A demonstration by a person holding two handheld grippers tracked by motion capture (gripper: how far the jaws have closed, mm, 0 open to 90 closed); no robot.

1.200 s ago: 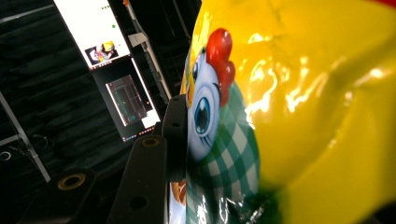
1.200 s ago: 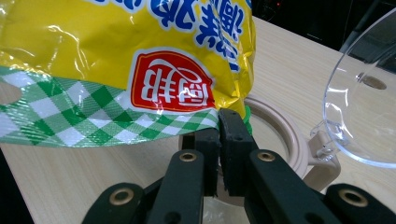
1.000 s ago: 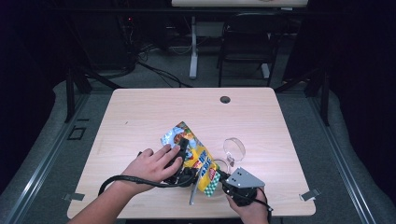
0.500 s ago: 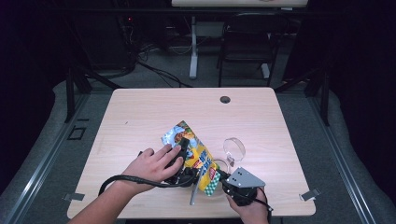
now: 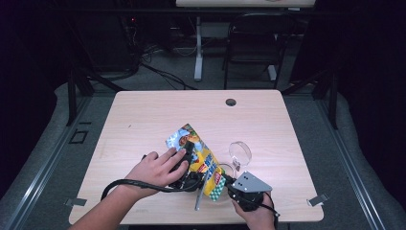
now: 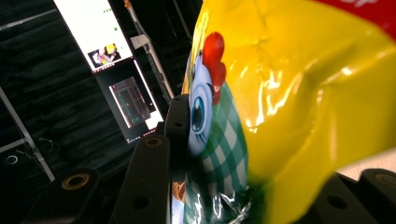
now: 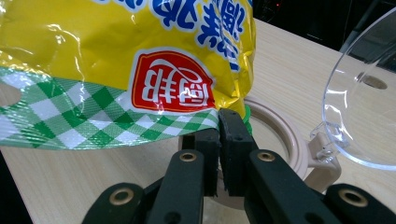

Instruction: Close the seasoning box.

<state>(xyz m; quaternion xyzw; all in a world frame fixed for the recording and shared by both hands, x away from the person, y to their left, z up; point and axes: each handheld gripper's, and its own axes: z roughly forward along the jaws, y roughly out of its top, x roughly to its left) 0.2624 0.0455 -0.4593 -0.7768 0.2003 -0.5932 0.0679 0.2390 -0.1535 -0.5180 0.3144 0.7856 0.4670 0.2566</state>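
The left claw [image 5: 187, 165] is gripping the middle of the yellow snack bag [image 5: 198, 160]; in the left gripper view its black pads are pressing on both sides of the glossy bag [image 6: 289, 93] at the chicken print. The right claw [image 5: 225, 181] is pinched shut on the bag's green-checked sealed edge [image 7: 107, 123], with the jaws meeting on the film. The bag is lying slanted near the front middle of the worktop [image 5: 143, 120], stretched between the 2 claws.

The step in hand looks like tearing or pulling the seal open. To do it well, the left claw should be holding the body steady without crushing the contents, while the right claw is keeping a firm bite on the thin seal, since slick film could slip, and pulling away evenly so the tear is starting at the edge.

Just right of the bag, a beige container with a clear hinged lid [image 5: 240, 152] is standing open, its rim [image 7: 280, 135] close behind the right claw. The worktop is pale wood with a dark cable hole [image 5: 231, 102] at the far edge. Beyond it, the room is dark, with desk legs and a chair [image 5: 251, 48].
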